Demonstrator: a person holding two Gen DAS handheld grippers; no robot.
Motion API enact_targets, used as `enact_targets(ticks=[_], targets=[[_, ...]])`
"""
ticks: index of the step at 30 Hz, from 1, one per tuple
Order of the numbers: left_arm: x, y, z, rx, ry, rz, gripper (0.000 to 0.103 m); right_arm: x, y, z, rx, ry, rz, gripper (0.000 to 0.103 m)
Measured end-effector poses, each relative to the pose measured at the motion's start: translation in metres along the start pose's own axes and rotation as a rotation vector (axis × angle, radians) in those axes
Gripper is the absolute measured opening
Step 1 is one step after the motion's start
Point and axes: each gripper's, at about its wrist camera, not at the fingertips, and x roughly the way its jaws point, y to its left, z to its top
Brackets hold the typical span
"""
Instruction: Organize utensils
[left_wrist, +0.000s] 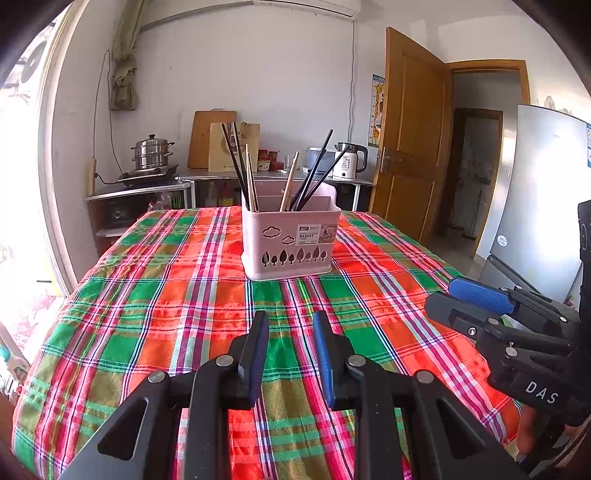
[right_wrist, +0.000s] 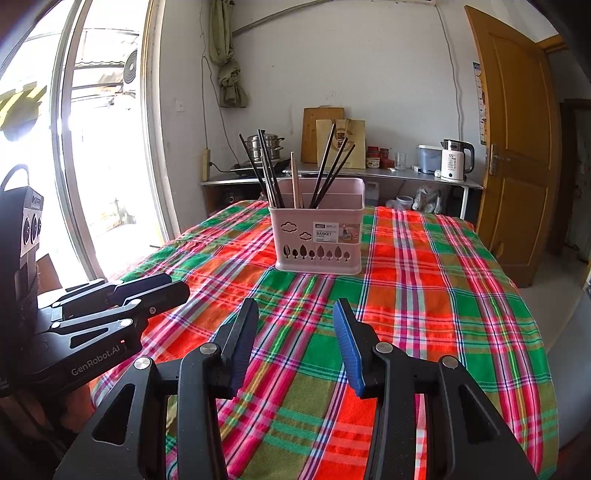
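A pink utensil basket (left_wrist: 290, 240) stands on the plaid tablecloth (left_wrist: 166, 314), also in the right wrist view (right_wrist: 317, 236). It holds several black chopsticks (left_wrist: 312, 173) and wooden chopsticks (left_wrist: 289, 182) standing upright in its compartments. My left gripper (left_wrist: 290, 321) is open and empty, low over the cloth, short of the basket. My right gripper (right_wrist: 295, 310) is open and empty, also short of the basket. Each gripper shows in the other's view, the right one (left_wrist: 458, 299) and the left one (right_wrist: 166, 291).
A counter (left_wrist: 147, 188) behind the table carries a steel steamer pot (left_wrist: 152, 153), cutting boards and a white kettle (left_wrist: 349, 160). A wooden door (left_wrist: 410, 140) and a grey fridge (left_wrist: 535, 192) stand at the right. A bright window (right_wrist: 92, 147) is at the left.
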Motion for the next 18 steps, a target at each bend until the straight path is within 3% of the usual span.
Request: enact_targets(ticks=[18], targets=[[0.0,0.0014,0.0009,-0.004,0.002,0.001,0.024,-0.0005,0.0029,-0.0008,-0.001,0.003,0.003,0.043]])
